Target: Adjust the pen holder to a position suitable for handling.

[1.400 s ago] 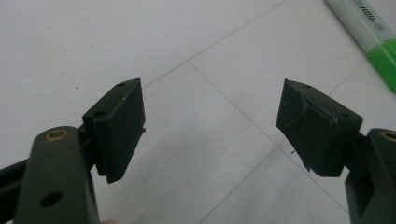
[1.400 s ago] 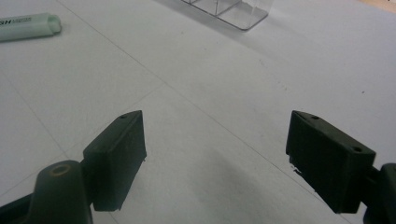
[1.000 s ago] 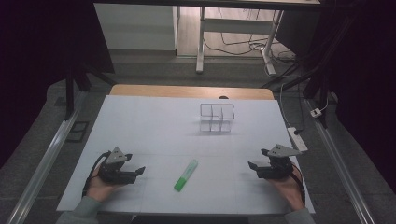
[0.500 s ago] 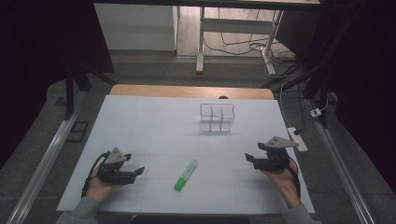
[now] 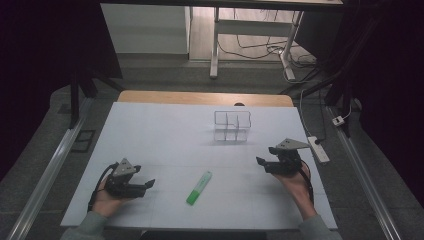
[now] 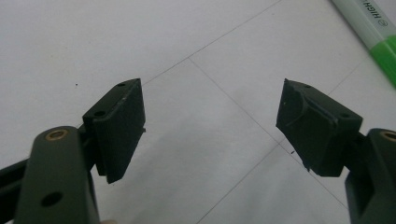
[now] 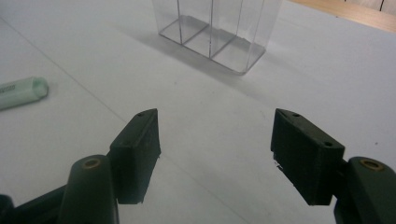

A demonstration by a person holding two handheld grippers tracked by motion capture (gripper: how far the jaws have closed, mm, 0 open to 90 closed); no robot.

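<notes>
A green highlighter (image 5: 199,181) lies flat on the white table sheet (image 5: 165,130), near the front, between my two hands. A clear plastic box (image 5: 232,126) with several compartments stands empty toward the back. My left gripper (image 5: 147,184) rests at the front left, open, its jaws pointing right at the highlighter (image 6: 373,28); nothing is between them (image 6: 210,100). My right gripper (image 5: 261,161) is raised at the right, jaws pointing left. Its jaws have just been closing a little but stand open and empty (image 7: 215,123), facing the clear box (image 7: 219,28), with the highlighter (image 7: 21,92) off to the left.
A white power strip (image 5: 318,148) lies by the table's right edge. A wooden strip (image 5: 200,97) borders the far edge. Metal rails (image 5: 47,175) run along the floor on both sides, and desk legs with cables stand beyond.
My right gripper has moved away from the front edge, up and toward the clear box, and its jaws have narrowed slightly. The left gripper and the highlighter have stayed put.
</notes>
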